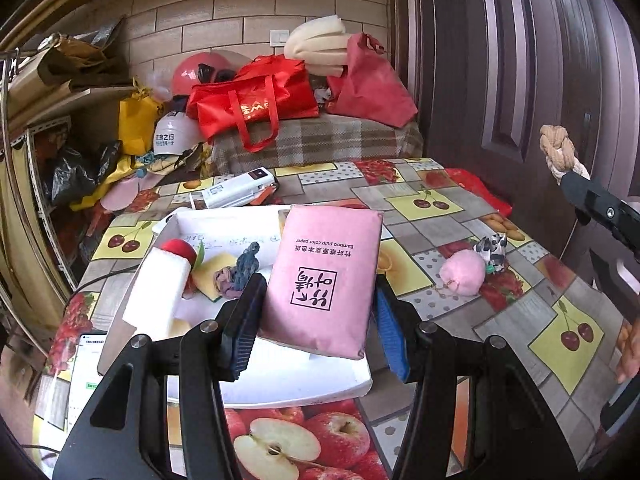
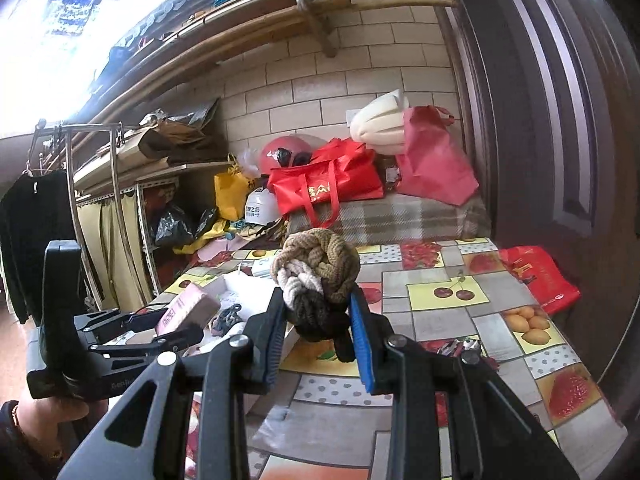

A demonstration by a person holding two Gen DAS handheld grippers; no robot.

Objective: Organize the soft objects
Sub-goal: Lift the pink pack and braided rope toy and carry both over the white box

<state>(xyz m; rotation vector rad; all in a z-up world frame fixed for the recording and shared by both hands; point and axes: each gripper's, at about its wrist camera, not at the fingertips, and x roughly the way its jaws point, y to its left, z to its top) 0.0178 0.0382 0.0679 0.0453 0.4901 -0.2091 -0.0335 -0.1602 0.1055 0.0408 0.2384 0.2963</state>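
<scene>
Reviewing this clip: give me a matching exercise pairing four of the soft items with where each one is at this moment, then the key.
Things:
1. pink tissue pack
2. braided rope ball
3. pink pompom
4. white foam block

Places:
A. lying in the white tray
B. on the tablecloth, beside a small cow figure
C. clamped in the left gripper, above the tray
D. clamped in the right gripper, above the table

Pairs: 1-C, 2-D, 3-B, 4-A
</scene>
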